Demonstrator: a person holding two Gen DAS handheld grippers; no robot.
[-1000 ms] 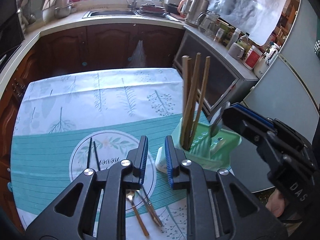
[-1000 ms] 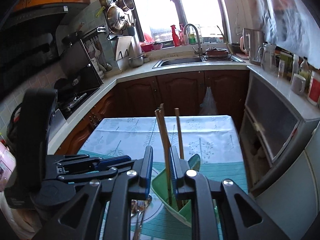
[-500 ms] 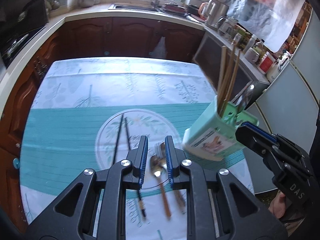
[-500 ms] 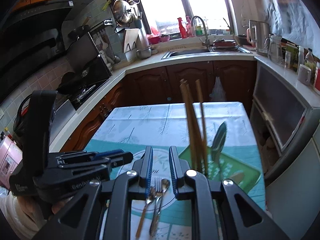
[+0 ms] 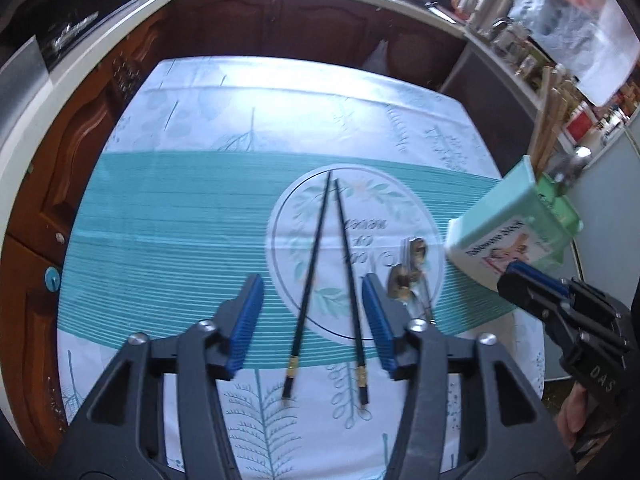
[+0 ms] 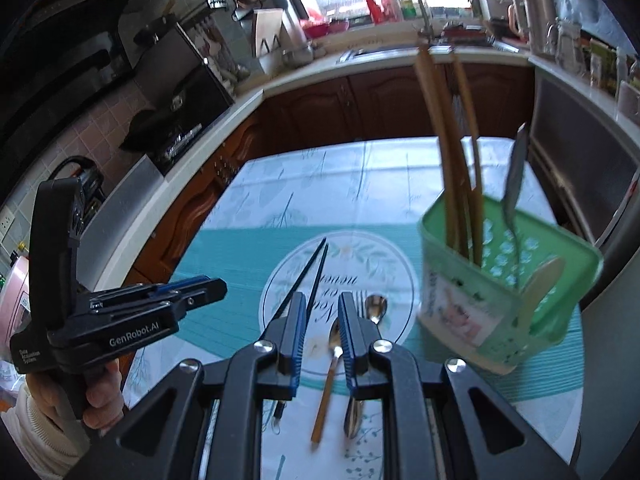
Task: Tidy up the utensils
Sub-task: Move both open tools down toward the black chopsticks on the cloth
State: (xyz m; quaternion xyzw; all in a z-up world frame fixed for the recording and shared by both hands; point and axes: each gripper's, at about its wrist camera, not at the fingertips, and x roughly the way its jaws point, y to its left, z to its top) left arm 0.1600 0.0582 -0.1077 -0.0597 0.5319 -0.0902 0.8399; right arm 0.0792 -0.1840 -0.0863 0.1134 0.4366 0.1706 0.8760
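Left wrist view shows my left gripper (image 5: 312, 320) spread wide over the black chopsticks (image 5: 316, 256) on the table (image 5: 168, 220), ready to straddle them; my right gripper (image 6: 322, 340), narrowly parted and empty, hangs above the spoons (image 6: 334, 344) beside the green holder (image 6: 500, 292).

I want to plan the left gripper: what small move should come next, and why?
Probably lower the left gripper onto the black chopsticks and close. Its jaws are open and straddle both sticks, which lie on the tablecloth, not yet in the green holder.
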